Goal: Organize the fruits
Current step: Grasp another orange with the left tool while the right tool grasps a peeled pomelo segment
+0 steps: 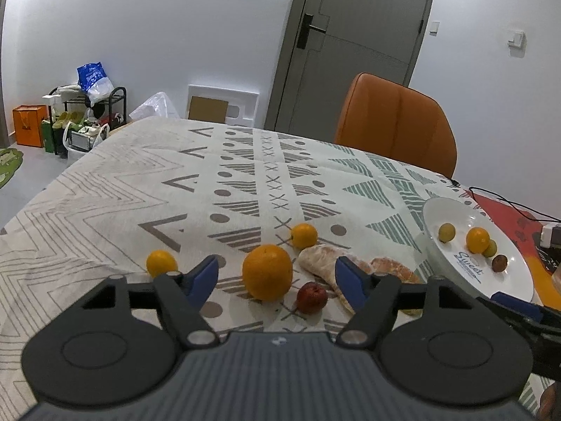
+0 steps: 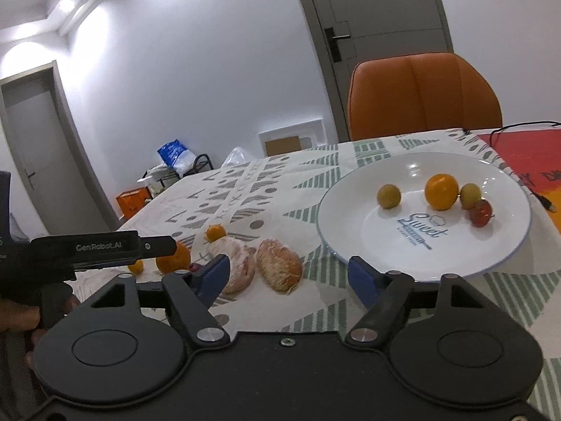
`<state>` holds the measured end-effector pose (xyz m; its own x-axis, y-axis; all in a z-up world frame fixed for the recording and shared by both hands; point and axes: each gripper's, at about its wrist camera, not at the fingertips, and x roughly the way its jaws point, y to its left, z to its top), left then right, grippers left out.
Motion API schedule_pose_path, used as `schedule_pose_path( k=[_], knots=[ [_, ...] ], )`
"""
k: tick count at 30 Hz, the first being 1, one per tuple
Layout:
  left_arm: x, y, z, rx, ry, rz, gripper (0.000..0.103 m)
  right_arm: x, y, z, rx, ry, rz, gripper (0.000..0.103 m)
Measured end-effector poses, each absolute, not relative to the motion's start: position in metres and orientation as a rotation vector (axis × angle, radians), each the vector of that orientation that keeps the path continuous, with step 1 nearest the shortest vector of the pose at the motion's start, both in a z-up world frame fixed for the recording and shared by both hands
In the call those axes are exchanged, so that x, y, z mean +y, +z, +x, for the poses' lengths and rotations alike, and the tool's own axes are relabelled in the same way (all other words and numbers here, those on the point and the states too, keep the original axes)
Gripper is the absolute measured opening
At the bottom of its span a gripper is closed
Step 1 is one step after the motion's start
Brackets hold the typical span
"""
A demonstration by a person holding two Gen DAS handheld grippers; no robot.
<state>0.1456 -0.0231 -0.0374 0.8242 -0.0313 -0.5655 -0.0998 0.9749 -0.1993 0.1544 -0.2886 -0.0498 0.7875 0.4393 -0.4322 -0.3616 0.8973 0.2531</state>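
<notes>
My left gripper (image 1: pixel 277 277) is open and empty, with a large orange (image 1: pixel 267 272) and a small red fruit (image 1: pixel 312 297) lying on the cloth between its fingers. Two small oranges (image 1: pixel 161 262) (image 1: pixel 304 235) lie nearby. Two peeled pomelo pieces (image 2: pixel 278 269) (image 2: pixel 233 259) lie on the cloth in front of my right gripper (image 2: pixel 289 275), which is open and empty. The white plate (image 2: pixel 350 217) holds two green fruits (image 2: pixel 388 195), a small orange (image 2: pixel 441 191) and a red fruit (image 2: pixel 480 212). The plate also shows in the left wrist view (image 1: pixel 452 263).
An orange chair (image 1: pixel 396 122) stands at the table's far edge. A black cable (image 1: pixel 505 201) and a white plug (image 1: pixel 548 235) lie on the red mat to the right. The left gripper's body (image 2: pixel 87 249) shows at the left of the right wrist view.
</notes>
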Motion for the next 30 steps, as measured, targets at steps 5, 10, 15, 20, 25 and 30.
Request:
schedule_pose_path(
  k=[5, 10, 15, 20, 25, 30],
  knots=[
    [-0.019, -0.045, 0.151, 0.617, 0.036, -0.239, 0.064, -0.28, -0.054, 0.159, 0.52, 0.438, 0.143, 0.067],
    [-0.017, -0.052, 0.155, 0.629, 0.036, -0.253, 0.061, -0.273, -0.058, 0.167, 0.544, 0.44, 0.124, 0.062],
    [-0.014, -0.057, 0.16, 0.638, 0.033, -0.269, 0.056, -0.266, -0.062, 0.174, 0.564, 0.443, 0.105, 0.056],
    [-0.01, -0.061, 0.164, 0.643, 0.027, -0.283, 0.05, -0.257, -0.064, 0.18, 0.574, 0.44, 0.078, 0.051],
    [-0.005, -0.063, 0.166, 0.65, 0.001, -0.308, 0.036, -0.249, -0.064, 0.183, 0.576, 0.433, 0.041, 0.05],
    [-0.002, -0.062, 0.163, 0.658, -0.001, -0.32, 0.036, -0.242, -0.064, 0.185, 0.57, 0.421, -0.003, 0.049]
  ],
)
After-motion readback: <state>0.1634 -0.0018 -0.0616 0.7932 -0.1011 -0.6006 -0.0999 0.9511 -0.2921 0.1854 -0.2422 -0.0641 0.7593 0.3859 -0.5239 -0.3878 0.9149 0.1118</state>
